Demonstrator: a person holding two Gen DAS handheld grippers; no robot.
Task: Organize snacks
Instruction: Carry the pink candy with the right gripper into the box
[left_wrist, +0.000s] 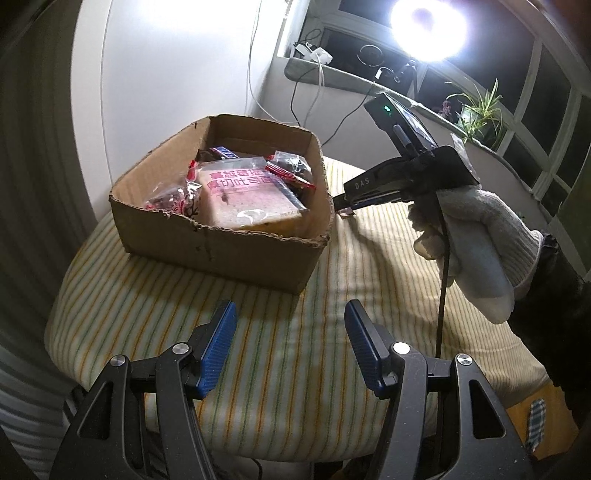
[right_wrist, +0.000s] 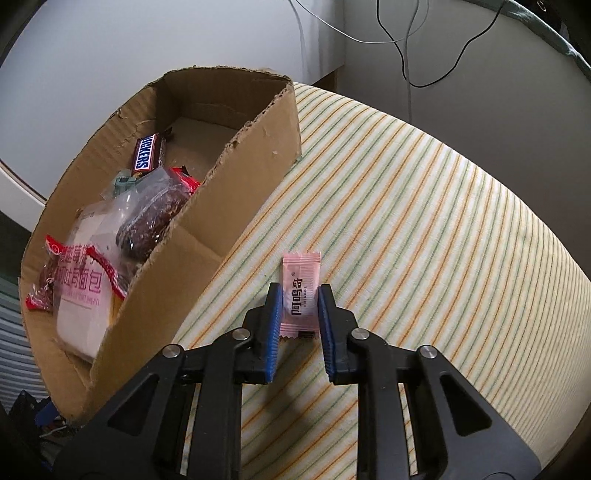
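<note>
Striped cloth covers the bench; a small pink snack sachet (right_wrist: 299, 295) with dark lettering lies flat, pinched by the right tongs (right_wrist: 300, 295). At ten o'clock, cardboard box (right_wrist: 236, 206). Left tongs (left_wrist: 291, 325) gape, holding nothing

Bright lamp (left_wrist: 428, 27), dark windows (left_wrist: 546, 122), white wall (left_wrist: 177, 66), striped tablecloth (left_wrist: 295, 314).

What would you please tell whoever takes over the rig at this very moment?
Left gripper: open, holding nothing, above the striped cloth.
Right gripper: shut on the pink candy, which lies on the cloth beside the box.
Done: bread bag, chocolate bar and red-wrapped snacks are in the box.
Left: lift the candy into the box.
</note>
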